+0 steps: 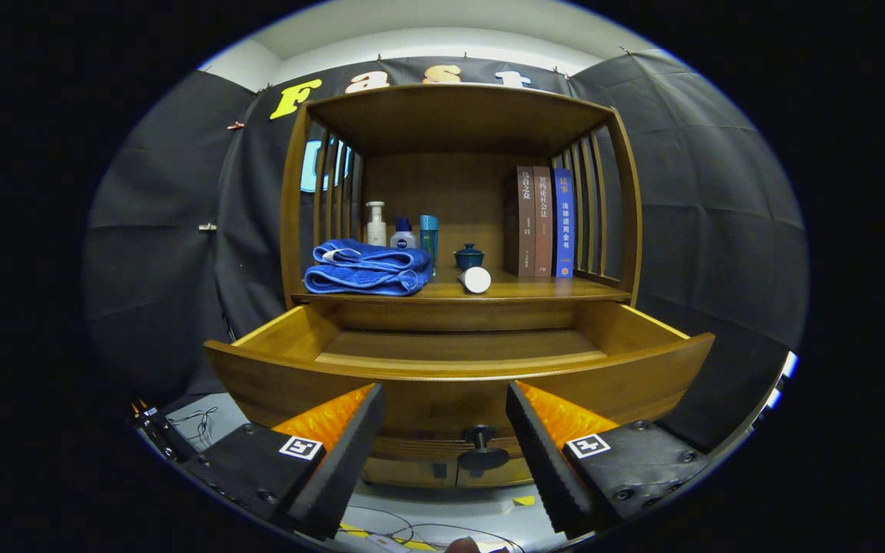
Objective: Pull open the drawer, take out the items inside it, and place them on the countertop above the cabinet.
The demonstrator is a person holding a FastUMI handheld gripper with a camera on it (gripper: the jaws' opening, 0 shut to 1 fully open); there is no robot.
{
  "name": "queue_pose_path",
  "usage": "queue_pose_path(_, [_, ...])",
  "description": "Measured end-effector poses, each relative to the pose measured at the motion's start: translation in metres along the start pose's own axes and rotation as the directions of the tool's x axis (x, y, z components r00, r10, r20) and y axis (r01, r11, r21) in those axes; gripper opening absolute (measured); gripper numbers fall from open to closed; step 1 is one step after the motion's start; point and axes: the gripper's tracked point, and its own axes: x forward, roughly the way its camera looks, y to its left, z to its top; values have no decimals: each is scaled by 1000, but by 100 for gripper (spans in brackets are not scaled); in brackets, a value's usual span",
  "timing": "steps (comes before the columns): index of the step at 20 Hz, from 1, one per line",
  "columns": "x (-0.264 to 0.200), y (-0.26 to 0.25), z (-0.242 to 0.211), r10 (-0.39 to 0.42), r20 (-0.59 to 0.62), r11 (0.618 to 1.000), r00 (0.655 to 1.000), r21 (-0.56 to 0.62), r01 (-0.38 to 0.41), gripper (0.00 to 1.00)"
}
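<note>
As it stands just ahead of the tongs (442,453), the drawer (458,361) is pulled well out, its front panel between and beyond the fingers, its knob (479,445) in the gap between them, touched by neither.

Drawer interior: the visible floor looks bare; the near part is hidden behind the front panel, so whether anything remains inside cannot be told.

Worktop (535,290) above the drawer, beyond the tongs: folded blue towel (369,269), white pump bottle (376,224), small bottle with blue cap (403,234), teal tumbler (429,234), dark lidded cup (469,256), white cylinder on its side (476,279), three upright books (544,223).

Progress, as judged: opening is done; unloading appears finished or nearly so.

Tongs: spread wide, empty, touching nothing.
</note>
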Motion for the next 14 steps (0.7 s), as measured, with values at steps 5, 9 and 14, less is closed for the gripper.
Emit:
queue_pose_path(5, [5, -11, -8, -19, 44, 997, 999, -78, 23, 99])
queue_pose_path(9, [7, -15, -9, -25, 65, 997, 998, -68, 29, 99])
queue_pose_path(14, [9, -16, -15, -25, 68, 999, 997, -47, 28, 99])
